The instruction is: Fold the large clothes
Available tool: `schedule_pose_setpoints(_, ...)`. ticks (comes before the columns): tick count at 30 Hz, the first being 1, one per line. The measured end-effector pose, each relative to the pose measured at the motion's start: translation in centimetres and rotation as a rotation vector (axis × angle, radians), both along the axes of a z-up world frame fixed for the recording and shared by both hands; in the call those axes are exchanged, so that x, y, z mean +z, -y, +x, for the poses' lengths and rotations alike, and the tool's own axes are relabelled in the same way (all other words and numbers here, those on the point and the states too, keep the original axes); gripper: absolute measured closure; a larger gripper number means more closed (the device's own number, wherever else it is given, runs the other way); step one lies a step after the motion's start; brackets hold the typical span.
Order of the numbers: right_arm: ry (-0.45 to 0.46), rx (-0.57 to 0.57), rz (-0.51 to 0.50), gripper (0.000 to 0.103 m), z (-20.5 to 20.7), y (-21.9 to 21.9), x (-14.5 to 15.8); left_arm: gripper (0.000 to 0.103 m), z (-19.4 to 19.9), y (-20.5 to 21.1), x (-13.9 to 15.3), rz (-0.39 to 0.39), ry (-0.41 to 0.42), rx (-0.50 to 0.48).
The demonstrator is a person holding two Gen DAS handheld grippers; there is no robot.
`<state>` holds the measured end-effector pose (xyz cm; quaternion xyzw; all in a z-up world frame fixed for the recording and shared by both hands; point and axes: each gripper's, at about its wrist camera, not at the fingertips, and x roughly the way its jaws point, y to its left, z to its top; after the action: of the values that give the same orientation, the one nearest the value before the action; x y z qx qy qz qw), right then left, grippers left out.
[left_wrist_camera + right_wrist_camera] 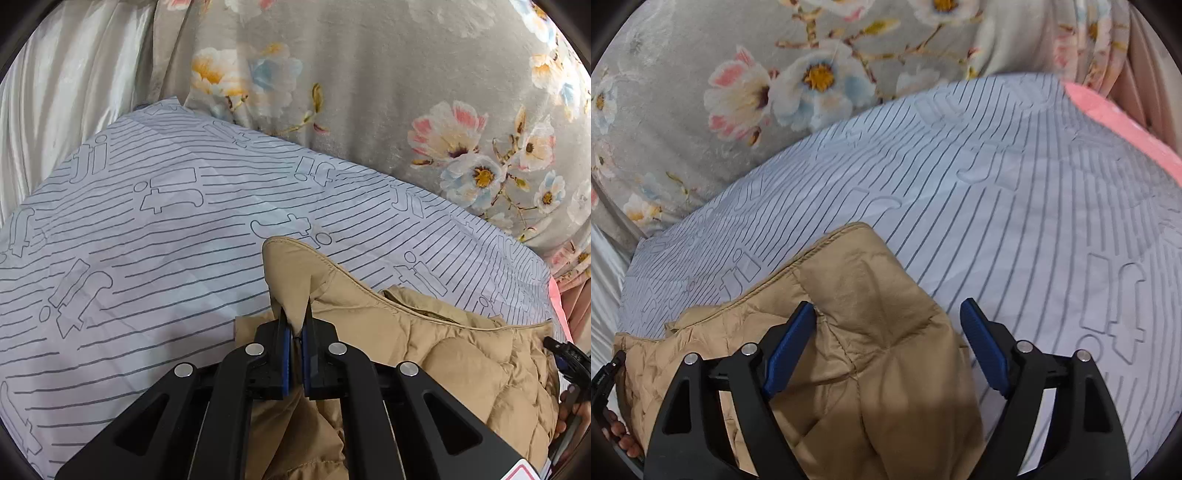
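Bed covered by a pale striped sheet [155,236] with outlined shapes printed on it. Grey floral fabric [369,74] bunched up behind it, shiny pale cloth [66,85] off to the left in the left wrist view, a pink edge [1115,122] at the sheet's far right.

Tan quilted jacket [871,332] lies on the sheet at the near edge, crumpled, one piped hem corner pointing away from the cameras.

Left tool [295,332]: pressed together, pinching a thin fold of the jacket's edge, fabric peaked up above the pads.

Right tool [886,350]: spread wide, straddling a jacket corner; left pad touches the fabric, right pad sits clear over the sheet. No grip there.
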<state>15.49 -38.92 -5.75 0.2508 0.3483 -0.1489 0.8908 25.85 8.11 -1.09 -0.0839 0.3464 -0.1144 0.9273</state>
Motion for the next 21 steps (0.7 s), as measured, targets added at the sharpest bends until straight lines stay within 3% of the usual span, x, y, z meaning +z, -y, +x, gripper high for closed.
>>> schedule_pose_setpoints(2, -0.014, 0.057, 0.047, 0.081, 0.5, 0.0, -0.6, 0.100, -0.4, 0.0, 0.3, 0.001, 0.018, -0.004)
schedule_pose_setpoints(4, 0.014, 0.085, 0.043, 0.098, -0.3, -0.7, 0.0, 0.101, -1.1, 0.0, 1.0, 0.002, 0.052, -0.009)
schedule_pose_setpoints(11, 0.376, -0.001, 0.002, 0.101, -9.3, -1.3, 7.7, 0.101, -6.8, -1.1, 7.4, -0.074, 0.294, -0.035)
schedule_pose_setpoints(13, 0.420, -0.028, -0.009, 0.101, -9.4, -1.1, 9.2, 0.101, -6.6, -1.0, 9.0, -0.090, 0.330, -0.023)
schedule_pose_setpoints(17, 0.384, -0.076, -0.024, 0.101, -5.7, 0.1, 9.9, 0.101, -2.2, 0.7, 9.8, -0.081, 0.300, -0.003)
schedule_pose_setpoints(21, 0.229, -0.098, -0.010, 0.101, 0.0, 0.9, 6.1, 0.101, 3.9, 3.4, 5.0, 0.038, 0.146, 0.028)
